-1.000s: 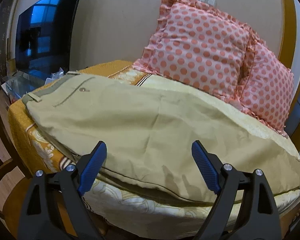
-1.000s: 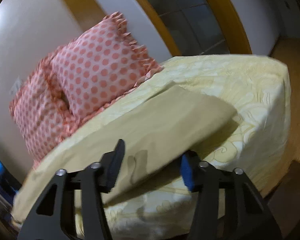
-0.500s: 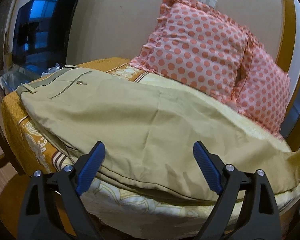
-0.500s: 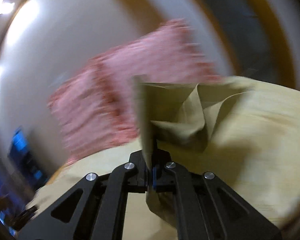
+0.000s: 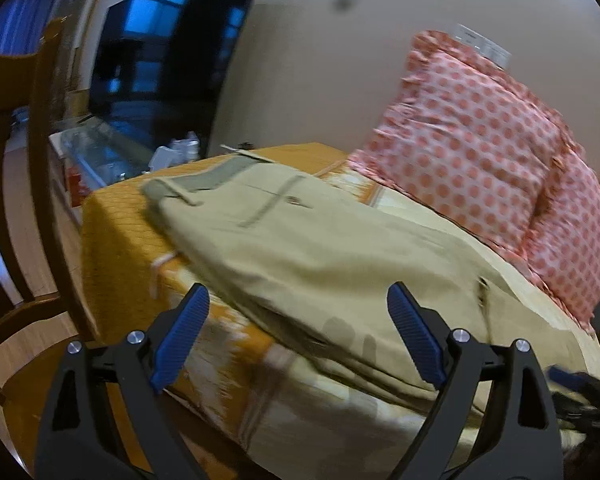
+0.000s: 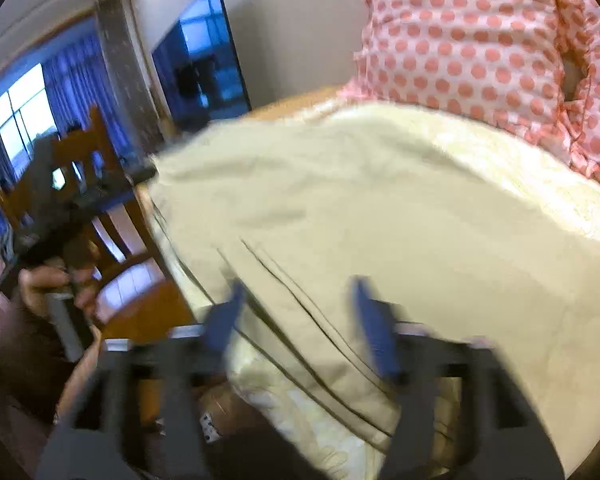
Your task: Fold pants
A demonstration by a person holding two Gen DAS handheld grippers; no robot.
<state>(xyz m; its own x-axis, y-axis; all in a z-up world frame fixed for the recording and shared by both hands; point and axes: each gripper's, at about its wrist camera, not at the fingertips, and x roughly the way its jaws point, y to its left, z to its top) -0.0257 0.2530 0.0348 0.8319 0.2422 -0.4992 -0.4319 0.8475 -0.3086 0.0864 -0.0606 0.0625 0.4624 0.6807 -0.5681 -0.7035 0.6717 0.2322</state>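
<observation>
We see the pants (image 5: 332, 256), tan, lying lengthwise across the bed (image 5: 116, 236). In the left wrist view the waistband sits at the far left, over the orange part of the bedspread; the legs run toward the right, and layered edges show along the near side. A pocket slit with a button shows just below the waistband.

Left tool (image 5: 298, 336): released, blue pads wide apart, nothing between them. It hovers at the near edge of the bed, just short of the pants' near fold line. The cloth lies ahead of and between the finger lines but we see no contact.

Right tool (image 6: 306, 328): also released, pads spread, nothing gripped. This view is motion-blurred. The tool sits over the near edge of the pants (image 6: 360, 216), where several stacked hem or seam lines run diagonally under the left finger. Whether the pads touch the fabric we cannot tell.

In the right wrist view, at the left, a hand (image 6: 56, 284) grips a dark handle beside a wooden chair (image 6: 112, 216).

Two pink polka-dot pillows (image 5: 484, 140) stand against the wall at the far right, just beyond the pants. A dark television (image 5: 168, 52) hangs on the far left wall. A chair (image 5: 28, 184) stands to the left of the bed.
</observation>
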